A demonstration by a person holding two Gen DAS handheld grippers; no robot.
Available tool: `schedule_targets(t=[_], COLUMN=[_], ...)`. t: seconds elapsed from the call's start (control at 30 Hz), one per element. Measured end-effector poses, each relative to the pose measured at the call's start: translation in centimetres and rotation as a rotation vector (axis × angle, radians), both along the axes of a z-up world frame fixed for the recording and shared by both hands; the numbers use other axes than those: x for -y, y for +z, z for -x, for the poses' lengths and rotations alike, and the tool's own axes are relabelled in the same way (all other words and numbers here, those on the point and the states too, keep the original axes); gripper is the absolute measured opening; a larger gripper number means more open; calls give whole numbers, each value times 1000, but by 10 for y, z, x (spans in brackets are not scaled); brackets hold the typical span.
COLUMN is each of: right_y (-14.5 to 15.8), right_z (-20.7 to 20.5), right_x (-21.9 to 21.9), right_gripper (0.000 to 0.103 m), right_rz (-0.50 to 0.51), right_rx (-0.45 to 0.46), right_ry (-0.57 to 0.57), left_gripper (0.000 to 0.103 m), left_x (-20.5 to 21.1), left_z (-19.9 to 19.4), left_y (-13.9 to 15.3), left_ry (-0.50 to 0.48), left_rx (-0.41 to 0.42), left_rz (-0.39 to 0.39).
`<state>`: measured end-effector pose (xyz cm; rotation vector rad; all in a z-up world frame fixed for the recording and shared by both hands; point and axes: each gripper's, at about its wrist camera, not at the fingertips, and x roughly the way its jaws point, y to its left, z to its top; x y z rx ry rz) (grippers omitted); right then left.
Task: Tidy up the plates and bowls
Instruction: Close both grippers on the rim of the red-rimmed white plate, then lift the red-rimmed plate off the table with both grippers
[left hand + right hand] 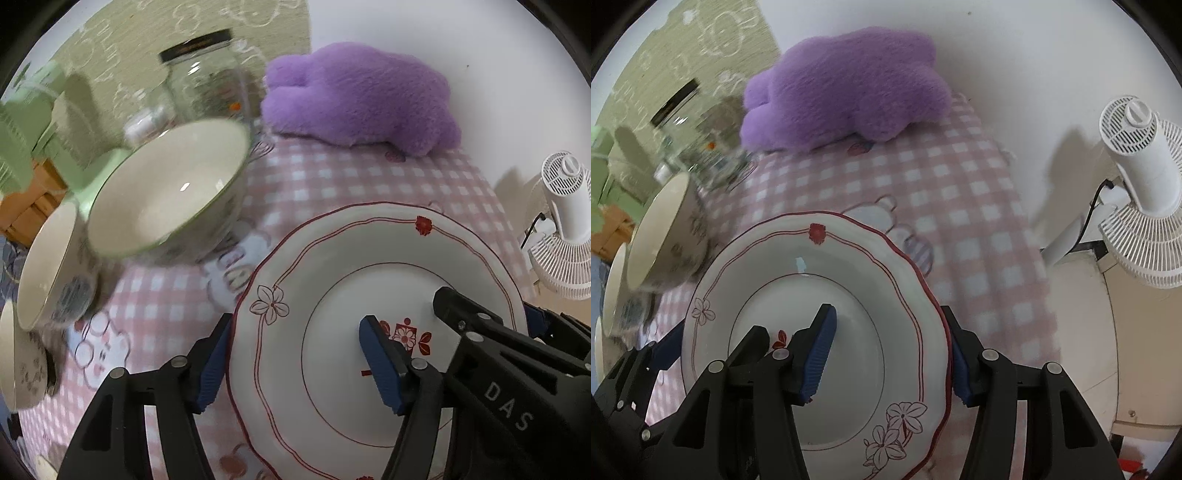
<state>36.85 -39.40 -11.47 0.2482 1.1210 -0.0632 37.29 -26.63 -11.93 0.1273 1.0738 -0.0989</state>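
Observation:
A white plate with a red rim and flower marks point(332, 280) lies on the pink checked cloth; it also shows in the right wrist view point(849, 266). My left gripper point(295, 363) stands open over the plate's left rim, one finger outside the edge and one over the plate's middle. My right gripper point(890, 354) stands open over the plate's right rim in the same way. A green-rimmed cream bowl point(166, 192) sits left of the plate, with a smaller patterned bowl point(48, 266) and another dish point(18, 358) farther left.
A purple plush toy point(362, 96) lies at the back of the cloth by the white wall. A glass jar with a black lid point(207, 81) stands behind the bowls. A white fan point(1141, 192) stands at the right. A green chair point(55, 125) is at far left.

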Motion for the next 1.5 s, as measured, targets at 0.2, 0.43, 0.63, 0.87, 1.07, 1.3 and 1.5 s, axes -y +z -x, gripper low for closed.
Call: schedule_targets(t=[0.2, 0.43, 0.63, 0.87, 1.07, 1.3, 1.5], right_y=[-2, 1, 4, 6, 9, 2, 8], right_z=[21, 43, 63, 77, 75, 77, 79], right_x=[-18, -36, -50, -54, -52, -51, -60], right_gripper=[56, 51, 51, 51, 50, 45, 45], right_rz=[-19, -33, -33, -19, -46, -8, 53], right_rx=[-27, -47, -57, -64, -61, -84, -65], right_ry=[35, 83, 140, 181, 232, 207, 199], left_gripper=[69, 69, 62, 62, 62, 60, 58], left_x=[-25, -46, -59, -62, -72, -67, -74], left_z=[20, 48, 67, 82, 78, 77, 81], left_y=[0, 2, 3, 4, 6, 3, 7], left_ry=[20, 57, 43, 5, 15, 31, 69], left_rx=[-31, -58, -60, -51, -77, -72, -81], left_rz=[12, -2, -23, -31, 57, 32, 61])
